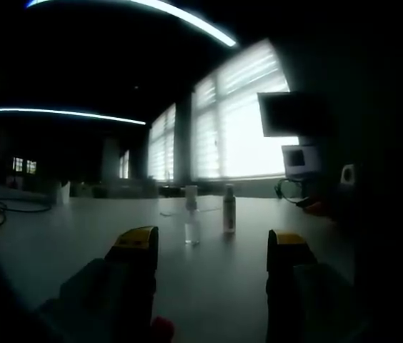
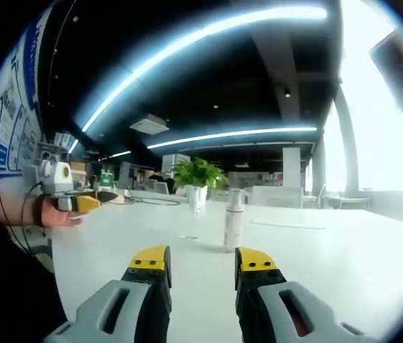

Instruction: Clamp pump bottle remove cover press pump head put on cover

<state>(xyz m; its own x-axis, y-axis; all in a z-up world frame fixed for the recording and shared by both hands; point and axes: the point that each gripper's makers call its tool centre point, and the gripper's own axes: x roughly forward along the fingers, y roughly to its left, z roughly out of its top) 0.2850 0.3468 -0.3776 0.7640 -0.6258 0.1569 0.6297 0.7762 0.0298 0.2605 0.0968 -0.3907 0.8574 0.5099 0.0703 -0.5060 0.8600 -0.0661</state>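
- Left gripper view: left gripper [image 1: 212, 246] hangs low over the white table [image 1: 66, 236], jaws spread wide, nothing between them, touching nothing.
- Two small bottles stand upright on the table ahead of the jaws: a clear one [image 1: 192, 216] and a darker, taller one [image 1: 229, 209] just beside it, apart from each other (which one the task means, can't tell; picture is dim).
- Handling guess: small, light, narrow-based plastic, so it tips easily. The smooth round wall will be slippery; the body is probably stiff enough for a firm clamp. Take it mid-body, below the cap.
- A cable [image 1: 16, 207] lies well off from the bottles near the far table edge.
- Right gripper view: right gripper [image 2: 201, 261] is parted to a moderate gap, empty, not in contact with anything.
- The pump bottle [image 2: 234, 219] stands upright on the table just beyond the tips, a bit off the gap's centre toward the jaw on the picture's right. The pale cover [image 2: 236, 199] sits on top.
- Cover is a light push-fit by the look (judgement): pinch its sides and pull straight up while the other gripper holds the body.
- A potted plant [image 2: 197, 175] sits well behind the bottle; the other gripper [image 2: 80, 202], in a hand, is far off to its side.
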